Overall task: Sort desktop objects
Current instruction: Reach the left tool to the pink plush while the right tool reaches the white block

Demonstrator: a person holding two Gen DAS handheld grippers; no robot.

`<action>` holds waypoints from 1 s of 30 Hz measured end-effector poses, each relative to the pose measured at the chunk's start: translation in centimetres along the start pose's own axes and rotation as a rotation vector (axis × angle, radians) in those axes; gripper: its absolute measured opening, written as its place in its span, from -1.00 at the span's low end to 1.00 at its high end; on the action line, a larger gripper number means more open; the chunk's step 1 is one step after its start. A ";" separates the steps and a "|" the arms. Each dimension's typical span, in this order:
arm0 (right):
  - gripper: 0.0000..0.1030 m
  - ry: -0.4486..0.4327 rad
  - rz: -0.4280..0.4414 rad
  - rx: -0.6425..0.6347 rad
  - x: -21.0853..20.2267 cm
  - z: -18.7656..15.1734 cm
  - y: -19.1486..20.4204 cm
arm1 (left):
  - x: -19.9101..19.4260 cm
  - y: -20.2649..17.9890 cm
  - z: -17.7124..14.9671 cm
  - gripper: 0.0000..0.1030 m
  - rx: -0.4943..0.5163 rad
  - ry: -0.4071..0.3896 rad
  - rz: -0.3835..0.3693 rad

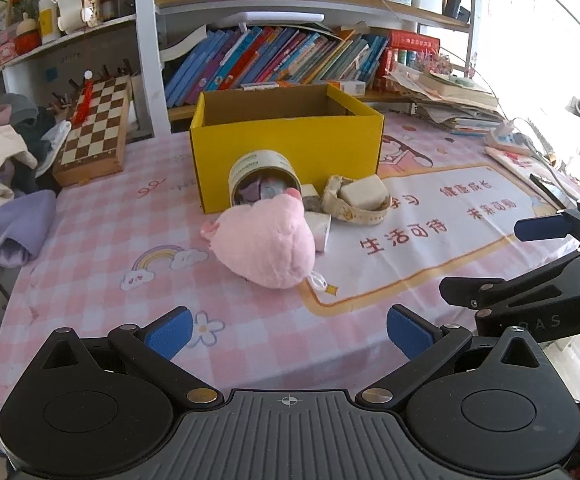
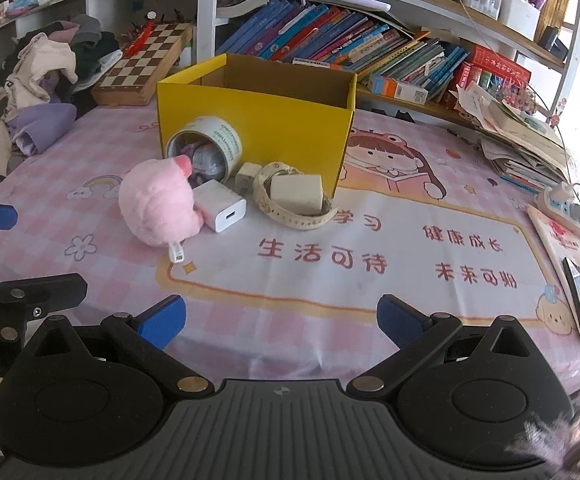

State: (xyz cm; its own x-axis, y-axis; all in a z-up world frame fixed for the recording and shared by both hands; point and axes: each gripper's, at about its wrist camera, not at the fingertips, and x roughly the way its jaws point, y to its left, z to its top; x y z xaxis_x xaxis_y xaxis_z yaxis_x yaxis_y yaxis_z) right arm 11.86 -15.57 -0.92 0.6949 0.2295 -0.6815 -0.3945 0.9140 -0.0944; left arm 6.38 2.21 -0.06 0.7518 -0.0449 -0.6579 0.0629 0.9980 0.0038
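Two handheld grippers hover over the near edge of a desk draped in a pink checked tablecloth (image 1: 102, 216), both spread wide and grasping nothing. The left gripper (image 1: 290, 330) shows its blue pads (image 1: 168, 336) parted over bare cloth; the right gripper (image 2: 282, 322) stands just beside it with its own blue pads (image 2: 162, 320) equally released.

The clutter to be sorted lies well ahead of both sets of fingers, toward the middle of the surface. Nearest is a pink plush toy (image 1: 266, 240), directly forward of the left gripper and forward-left of the right one, with a small clear tag at its near side. Touching the plush is a white charger block (image 2: 222, 206), its port facing the near edge. Just beyond, a cream watch strap (image 2: 293, 216) curls around a pale rectangular block (image 2: 295, 194), and a smaller greyish block (image 2: 248, 174) sits beside it. A round cardboard tube (image 1: 262, 174) lies tipped on its side, open mouth toward the cameras, against the front wall of an open yellow cardboard box (image 1: 286, 140).

Toward the far-left corner rest a folded chessboard (image 1: 94, 132) and a heap of clothes (image 1: 2, 168); rows of books (image 1: 274, 60) line the shelf along the far edge.
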 end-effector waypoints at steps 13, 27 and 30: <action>1.00 0.016 0.009 0.000 3.5 3.2 -2.5 | 3.9 -0.1 3.0 1.00 -0.014 0.026 0.015; 0.98 0.028 0.096 -0.023 8.0 7.3 -4.8 | 6.8 0.2 6.0 1.00 -0.049 0.056 0.086; 0.90 0.033 0.127 -0.029 9.0 8.1 -5.0 | 7.4 0.3 6.3 1.00 -0.053 0.071 0.110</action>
State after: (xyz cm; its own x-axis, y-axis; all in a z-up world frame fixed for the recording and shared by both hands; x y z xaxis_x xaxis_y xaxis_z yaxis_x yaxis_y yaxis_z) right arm 24.99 -15.40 -0.75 0.6180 0.3313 -0.7129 -0.4959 0.8680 -0.0265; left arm 16.10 1.93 -0.13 0.7039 0.0667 -0.7071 -0.0536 0.9977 0.0408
